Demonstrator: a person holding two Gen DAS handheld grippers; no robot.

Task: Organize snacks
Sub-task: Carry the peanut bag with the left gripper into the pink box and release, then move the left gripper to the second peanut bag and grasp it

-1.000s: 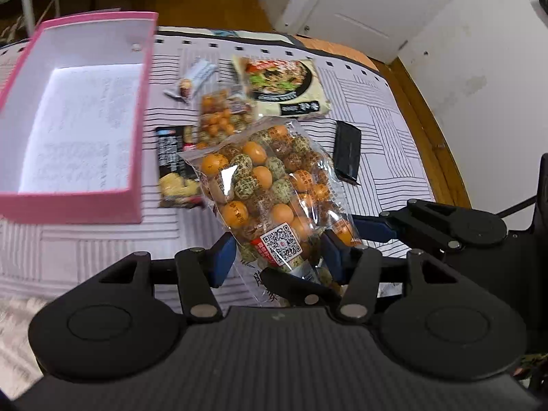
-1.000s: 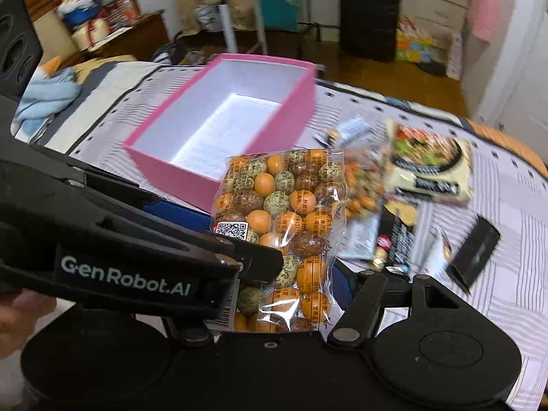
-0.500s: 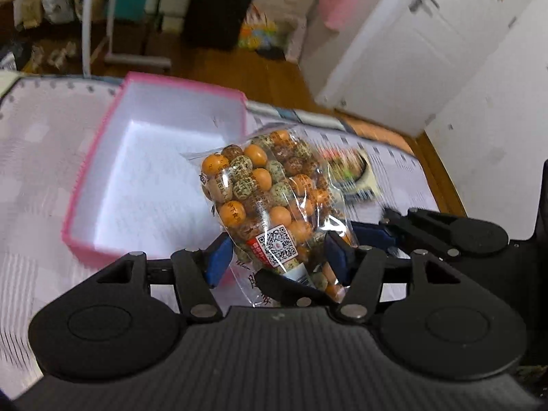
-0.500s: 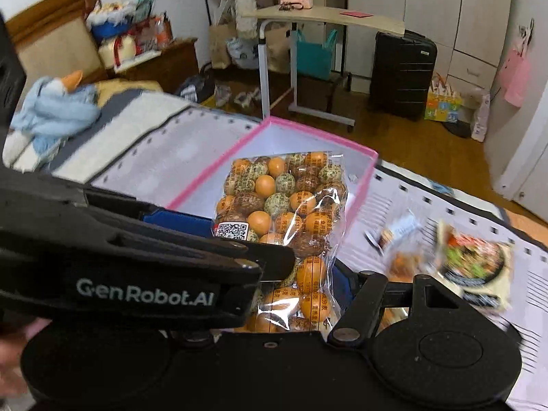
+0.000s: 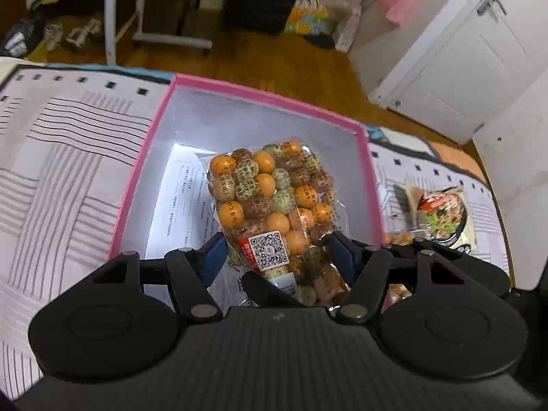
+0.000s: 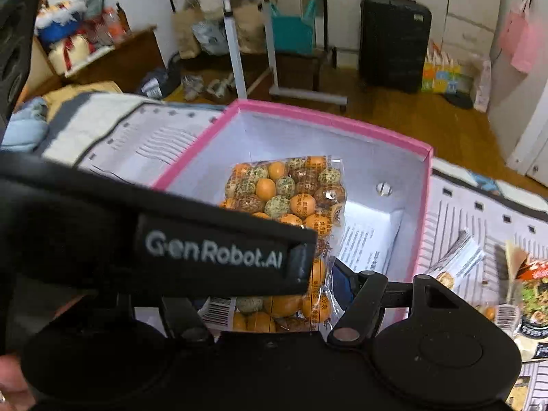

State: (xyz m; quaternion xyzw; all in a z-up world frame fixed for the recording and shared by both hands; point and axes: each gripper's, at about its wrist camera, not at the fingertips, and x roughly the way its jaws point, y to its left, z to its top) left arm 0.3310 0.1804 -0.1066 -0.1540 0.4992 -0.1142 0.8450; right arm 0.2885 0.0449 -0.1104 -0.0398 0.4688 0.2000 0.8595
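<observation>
- The clear bag of wrapped snack balls [image 5: 270,212] is held above the open pink box [image 5: 144,157], with both grippers clamped on its lower end.
- The left gripper [image 5: 277,257] is closed on the bag, its blue pads pressed against the bag's two sides near the QR label [image 5: 268,250].
- The right gripper [image 6: 291,294] is judged to be closed on the same bag too; one of its fingers is hidden behind the left gripper's body, so this is read from the bag being pinched beside the visible blue pad.
- For a good placement, the bag is best lowered until its far end rests on the white floor of the box, then laid flat along one wall, so room is left for the other packets.
- Both grips are best released together and only once the bag is supported; otherwise the loose film may sag or twist.
- The bag is transparent and crinkled, packed with orange, green-speckled and brown balls, each printed with characters.
- A barcode label [image 6: 219,310] is seen at its lower edge in the right wrist view.
- A noodle packet [image 5: 441,219] lies on the striped cover [image 5: 61,157] beside the box, not yet stowed.
</observation>
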